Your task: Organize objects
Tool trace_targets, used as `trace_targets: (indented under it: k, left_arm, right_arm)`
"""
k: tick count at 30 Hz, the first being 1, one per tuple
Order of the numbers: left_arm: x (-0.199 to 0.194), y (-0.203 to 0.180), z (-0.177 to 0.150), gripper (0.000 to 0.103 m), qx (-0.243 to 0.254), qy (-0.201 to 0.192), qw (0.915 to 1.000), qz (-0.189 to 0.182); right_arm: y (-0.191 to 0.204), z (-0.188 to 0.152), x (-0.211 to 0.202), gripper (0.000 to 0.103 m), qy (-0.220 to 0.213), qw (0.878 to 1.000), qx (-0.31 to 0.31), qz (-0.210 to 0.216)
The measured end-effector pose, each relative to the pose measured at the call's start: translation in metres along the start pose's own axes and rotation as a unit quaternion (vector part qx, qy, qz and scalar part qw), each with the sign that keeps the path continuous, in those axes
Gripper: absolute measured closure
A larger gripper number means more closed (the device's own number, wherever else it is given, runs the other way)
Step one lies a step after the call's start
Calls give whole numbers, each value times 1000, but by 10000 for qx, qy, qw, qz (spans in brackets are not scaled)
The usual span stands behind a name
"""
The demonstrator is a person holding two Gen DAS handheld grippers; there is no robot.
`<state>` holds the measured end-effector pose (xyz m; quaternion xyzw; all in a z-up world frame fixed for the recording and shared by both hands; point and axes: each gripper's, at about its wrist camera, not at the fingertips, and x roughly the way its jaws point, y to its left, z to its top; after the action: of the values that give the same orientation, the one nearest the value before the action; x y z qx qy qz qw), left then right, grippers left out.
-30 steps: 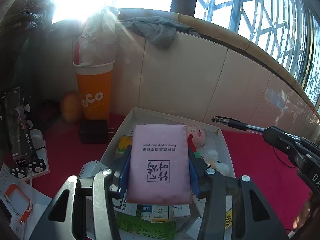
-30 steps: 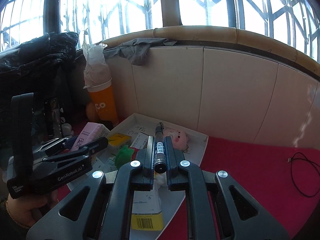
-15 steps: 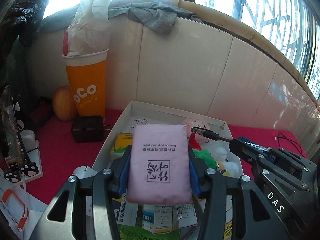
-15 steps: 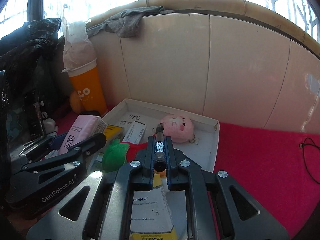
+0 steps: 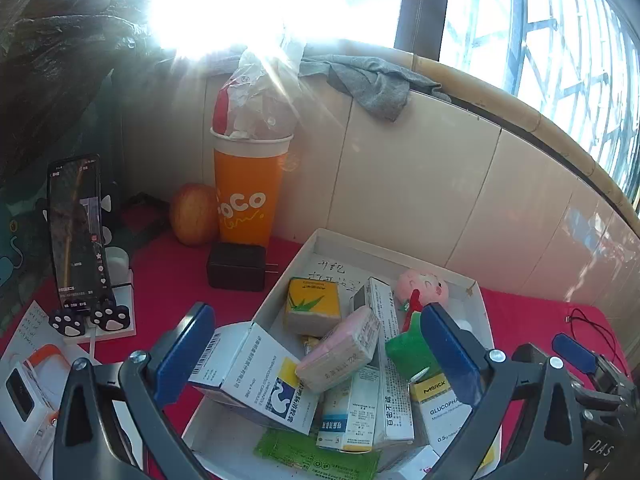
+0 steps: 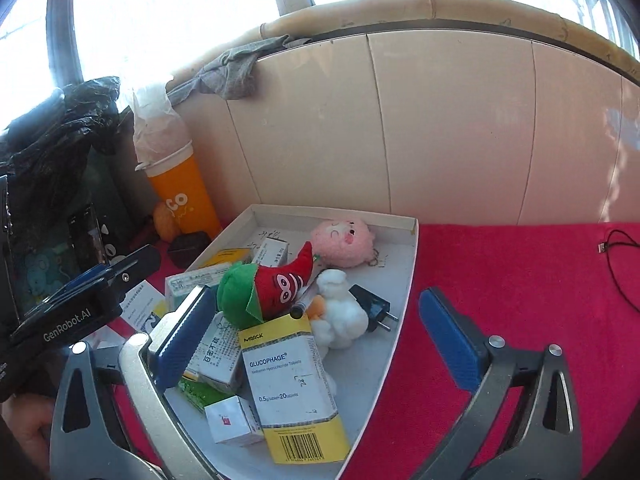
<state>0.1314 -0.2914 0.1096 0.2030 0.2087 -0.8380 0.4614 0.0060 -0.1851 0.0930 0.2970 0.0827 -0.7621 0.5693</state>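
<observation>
A white tray [image 5: 402, 254] on the red cloth holds medicine boxes, plush toys and tissue packs. The pink tissue pack [image 5: 340, 354] lies tilted on the boxes in the tray. My left gripper [image 5: 316, 354] is open and empty just above it. In the right wrist view the tray [image 6: 408, 276] holds a red chilli plush [image 6: 280, 284], a pink plush [image 6: 344, 240], a Glucophage box [image 6: 292, 384] and the pen [image 6: 306, 302] lying beside the chilli. My right gripper [image 6: 316, 340] is open and empty over the tray's near right side.
An orange cup [image 5: 244, 192], an apple [image 5: 194, 214] and a black charger [image 5: 236, 266] stand behind the tray at the tiled wall. A phone on a paw stand [image 5: 78, 236] is at the left. A black cable [image 6: 618, 252] lies on the cloth at the right.
My left gripper opened and dropped the pink tissue pack into the tray. My right gripper opened and released the pen into the tray. Both grippers pulled back a little.
</observation>
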Motion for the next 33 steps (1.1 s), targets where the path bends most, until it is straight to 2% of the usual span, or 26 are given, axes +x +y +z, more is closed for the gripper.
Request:
trace_targets:
  k: [10,20,26,30,33]
  left_arm:
    - [-31,-15,-8,0,142,-248,9996,-22]
    - [-53,-34,-19,0,278,-283,9992,-104]
    - [-69,-42,-23,0,396,-265,9987,-176]
    - [-82,-48,-25,0,492,-189,9986,66]
    - [-101,-50,-28,0,526,-401,9976,190]
  right_arm:
    - [-8,-4,-29,0,-194,9996,121,185]
    - [-18,-7,-65,0,-454,9989,-33,-60]
    - [-17,-11,-89,0,-717,9966,-354,-203]
    - [-20,-15,-113,0,-940,9938,-535,-261]
    - [-25,-21,-136,0,-1145,9915,-567,-256]
